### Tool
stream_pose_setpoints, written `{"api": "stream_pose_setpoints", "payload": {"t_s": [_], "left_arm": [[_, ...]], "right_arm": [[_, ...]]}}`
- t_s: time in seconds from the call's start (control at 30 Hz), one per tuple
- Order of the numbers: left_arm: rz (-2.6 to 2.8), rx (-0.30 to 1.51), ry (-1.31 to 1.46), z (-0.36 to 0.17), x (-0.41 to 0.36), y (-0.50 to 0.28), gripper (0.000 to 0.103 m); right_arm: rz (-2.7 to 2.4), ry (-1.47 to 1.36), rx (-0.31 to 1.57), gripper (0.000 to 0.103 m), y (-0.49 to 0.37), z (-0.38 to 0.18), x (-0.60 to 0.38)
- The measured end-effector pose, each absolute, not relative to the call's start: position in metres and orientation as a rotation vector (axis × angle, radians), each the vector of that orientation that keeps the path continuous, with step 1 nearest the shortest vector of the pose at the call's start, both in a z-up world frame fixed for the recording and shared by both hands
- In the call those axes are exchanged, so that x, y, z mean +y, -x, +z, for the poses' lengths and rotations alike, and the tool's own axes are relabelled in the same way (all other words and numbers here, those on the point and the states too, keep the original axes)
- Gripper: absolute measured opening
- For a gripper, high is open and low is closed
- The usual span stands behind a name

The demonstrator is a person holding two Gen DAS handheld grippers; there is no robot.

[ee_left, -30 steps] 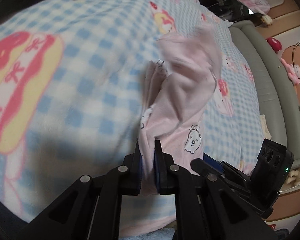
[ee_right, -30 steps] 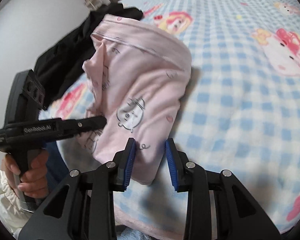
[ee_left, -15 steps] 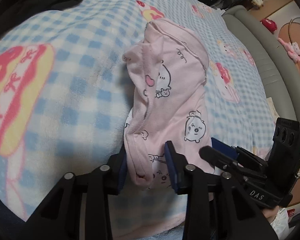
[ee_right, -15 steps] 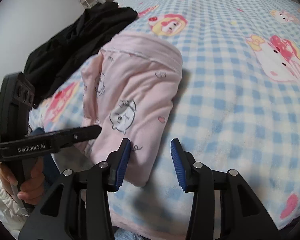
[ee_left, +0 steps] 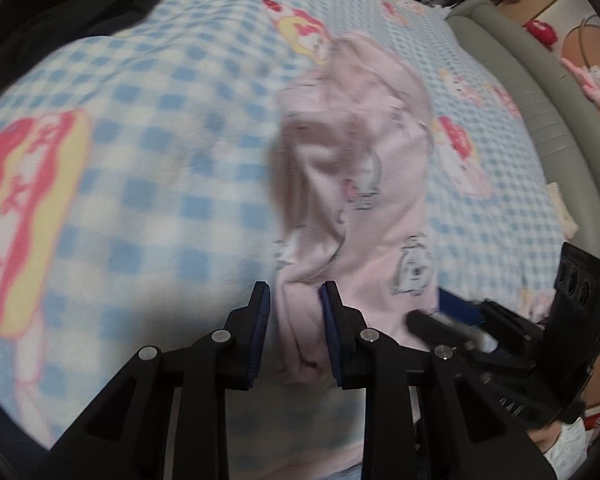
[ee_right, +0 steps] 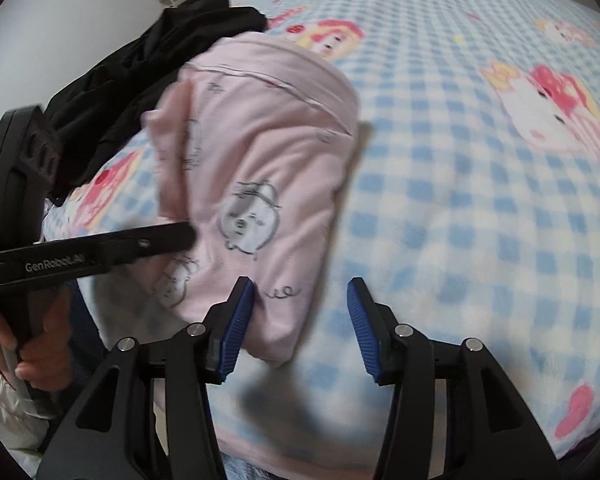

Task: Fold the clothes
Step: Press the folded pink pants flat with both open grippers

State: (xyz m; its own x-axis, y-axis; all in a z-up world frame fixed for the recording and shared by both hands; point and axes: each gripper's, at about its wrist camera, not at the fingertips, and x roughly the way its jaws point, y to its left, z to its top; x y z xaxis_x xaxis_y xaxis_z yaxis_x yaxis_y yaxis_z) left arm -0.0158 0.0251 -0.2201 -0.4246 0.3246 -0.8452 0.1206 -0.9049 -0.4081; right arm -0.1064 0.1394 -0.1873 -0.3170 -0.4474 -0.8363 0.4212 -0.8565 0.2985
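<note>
A pink garment with small cartoon prints lies bunched and folded on the blue checked blanket. My left gripper is open, and the garment's near edge sits in the gap between its blue pads. In the right wrist view the same garment lies ahead and to the left. My right gripper is open wide, its left pad at the garment's near corner and its right pad over bare blanket. Both views are motion-blurred.
Black clothes are heaped at the bed's far left corner. A grey padded bed frame runs along the right side. A hand holds the left gripper's handle. The blanket to the right of the garment bears only cartoon prints.
A second ago my left gripper was shut on the garment; it let go and the garment settled on the bed. Its jaws have since narrowed around the near edge. The right jaws have spread wider.
</note>
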Motion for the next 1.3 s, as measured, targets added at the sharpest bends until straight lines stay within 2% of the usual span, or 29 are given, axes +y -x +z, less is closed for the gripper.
{"api": "stream_pose_setpoints", "payload": {"t_s": [0.17,0.33,0.43,0.63,0.7,0.83,1.1,1.2,1.3], "left_arm": [[2.475,-0.585,1.583,-0.212,0.025,0.004,0.029],[2.482,-0.511,1.654,-0.226,0.034,0.006,0.031],[2.490,-0.586,1.655,-0.225,0.019,0.004,0.031],[2.394,-0.739,1.650,-0.227,0.009,-0.011,0.030],[2.392,-0.719,1.654,-0.228,0.013,-0.015,0.030],[2.405,-0.667,1.694,-0.233,0.019,-0.017,0.030],[2.421,-0.680,1.653,-0.226,0.016,-0.021,0.030],[2.415,-0.685,1.665,-0.230,0.016,-0.020,0.030],[2.418,-0.695,1.666,-0.233,0.016,-0.020,0.032]], "right_arm": [[-2.214,-1.352,-0.098,0.052,0.106,-0.170,0.145],[-2.227,-1.397,0.023,0.052,0.105,-0.183,0.136],[-2.217,-1.441,-0.040,0.052,0.107,-0.191,0.150],[-2.184,-1.399,-0.159,0.052,0.106,-0.173,0.167],[-2.143,-1.378,-0.197,0.052,0.103,-0.170,0.170],[-2.078,-1.360,-0.098,0.052,0.087,-0.174,0.150],[-2.082,-1.370,0.090,0.052,0.066,-0.176,0.138],[-2.116,-1.407,0.100,0.050,0.075,-0.190,0.145],[-2.126,-1.427,-0.032,0.050,0.082,-0.190,0.164]]}}
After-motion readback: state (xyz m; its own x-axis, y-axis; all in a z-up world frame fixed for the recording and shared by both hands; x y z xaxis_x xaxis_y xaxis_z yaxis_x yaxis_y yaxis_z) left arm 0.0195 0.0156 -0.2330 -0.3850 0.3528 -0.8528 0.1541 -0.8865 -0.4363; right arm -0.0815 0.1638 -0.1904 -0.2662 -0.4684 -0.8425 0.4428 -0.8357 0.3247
